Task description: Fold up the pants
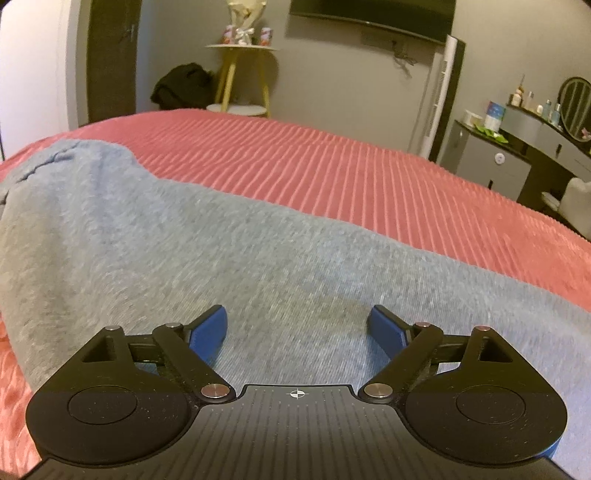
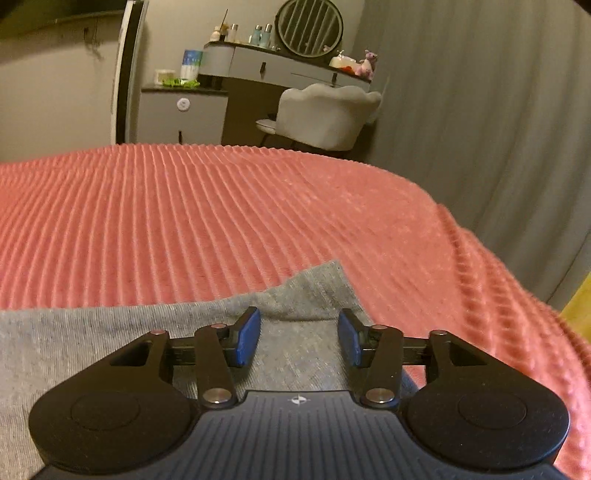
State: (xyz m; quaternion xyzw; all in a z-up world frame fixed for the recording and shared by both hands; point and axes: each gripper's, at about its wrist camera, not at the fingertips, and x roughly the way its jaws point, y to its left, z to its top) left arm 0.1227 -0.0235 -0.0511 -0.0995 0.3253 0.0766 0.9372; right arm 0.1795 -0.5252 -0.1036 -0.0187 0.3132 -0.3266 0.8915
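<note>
Right now both grippers sit low over grey pants spread on a bed with a ribbed pink bedspread (image 1: 332,162).

Left wrist view: left gripper (image 1: 297,325) at bottom centre, jaws spread wide, blue pads (image 1: 210,332) well apart, nothing pinched between them. Only flat grey knit shows in the gap. The grey pants (image 1: 166,240) fill the lower and left part of the frame, running as a wide band from upper left down to lower right, with a seam or fold line near the upper left edge. Pink bedspread fills the middle and right behind it. Background: yellow-legged side table (image 1: 242,74) top centre, dark heap of clothing (image 1: 181,86) on the floor beside it, dark screen on the wall at top right, vanity desk at far right.

Right wrist view: right gripper (image 2: 299,332) at bottom centre, jaws partly apart, released, pads not pressing on cloth. The pants' corner (image 2: 317,288) pokes up just beyond the fingertips, slightly rumpled, and the grey fabric runs off to the lower left. Pink bedspread covers the middle of the frame and drops off at the right edge. Background: pale upholstered chair (image 2: 325,114) upper centre, vanity with a round mirror (image 2: 308,27) above it, grey curtain at right.

Whether the fingertips touch the fabric, cannot tell.
</note>
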